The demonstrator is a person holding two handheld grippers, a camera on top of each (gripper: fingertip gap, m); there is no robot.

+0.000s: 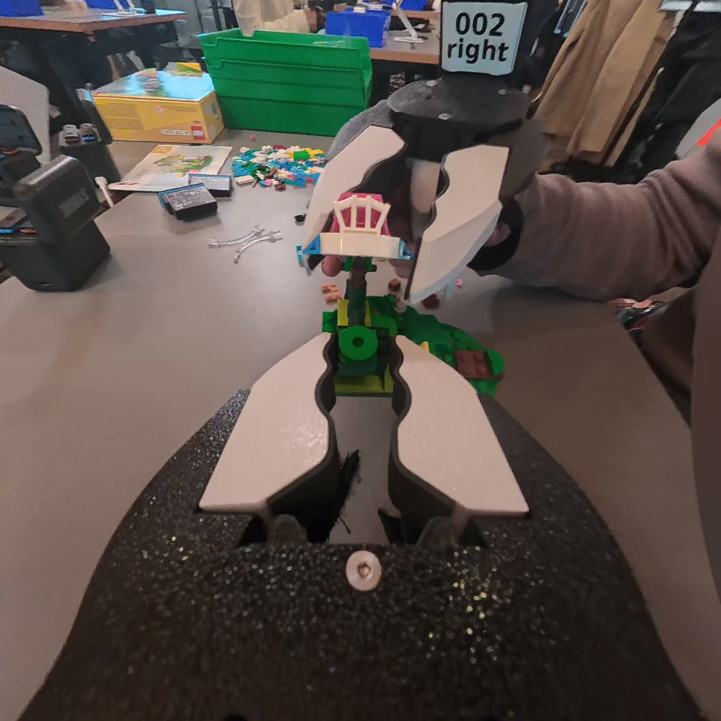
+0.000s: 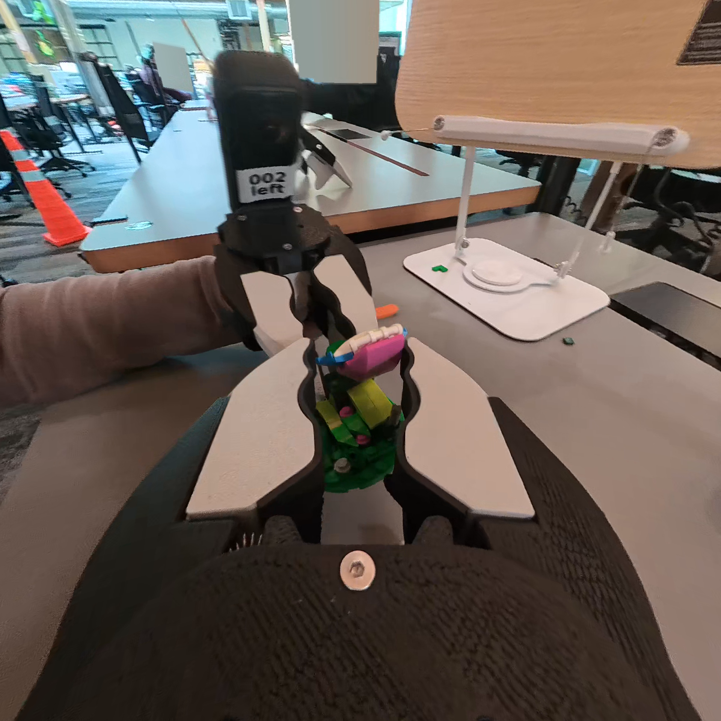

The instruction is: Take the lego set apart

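Partway, by my read: the lego set (image 1: 390,343) stands mid-tabletop (image 1: 175,351), green base, stem and pink-and-white head (image 1: 361,230) all joined, while a big loose-brick pile (image 1: 279,166) lies far left and a few brown bits (image 1: 331,292) sit just beyond the base. Left tool (image 1: 361,347) is clenched on the lower green block; right tool (image 2: 361,351) brackets the head, contact unclear, so can't tell if it grips. Likely next: pull the head off. Grey tabletop also carries green bins (image 1: 288,78), a yellow box (image 1: 160,105), a booklet (image 1: 175,166); open office with desks and an orange cone (image 2: 43,195) around.
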